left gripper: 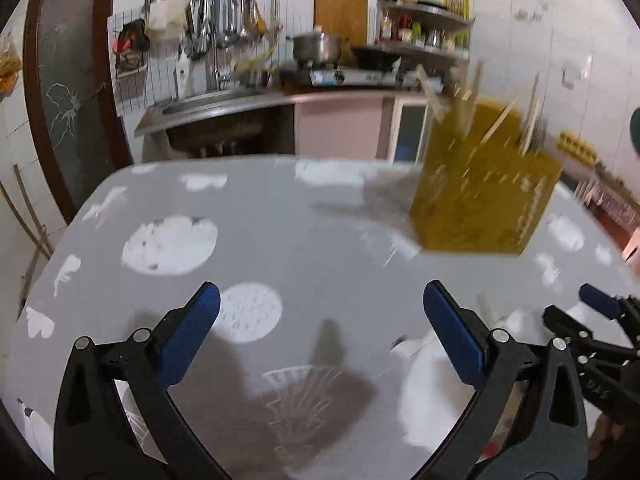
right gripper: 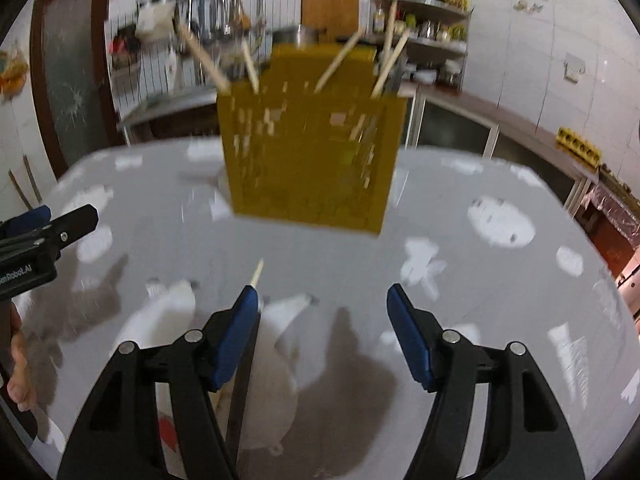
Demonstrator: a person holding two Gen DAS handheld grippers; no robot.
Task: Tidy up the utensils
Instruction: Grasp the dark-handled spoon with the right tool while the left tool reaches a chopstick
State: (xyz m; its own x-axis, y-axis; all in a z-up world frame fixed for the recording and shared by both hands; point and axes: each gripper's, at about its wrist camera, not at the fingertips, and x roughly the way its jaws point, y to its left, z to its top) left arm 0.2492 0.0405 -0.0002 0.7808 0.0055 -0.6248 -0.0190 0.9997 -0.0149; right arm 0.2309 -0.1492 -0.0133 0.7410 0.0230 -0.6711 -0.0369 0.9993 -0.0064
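Both tongs are spread and hold nothing. Right tongs (right gripper: 322, 332) face the yellow perforated plastic utensil holder (right gripper: 308, 160) straight ahead; a pale wooden chopstick (right gripper: 256, 273) lies lengthwise toward it, beside their left finger, well nearer than left tongs (left gripper: 320, 336).

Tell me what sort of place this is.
Most likely a home kitchen. A pot sits on a gas stove along the back counter, ladles and utensils hang on a wall rack above a sink, and a yellow utensil holder with chopsticks stands on the table.
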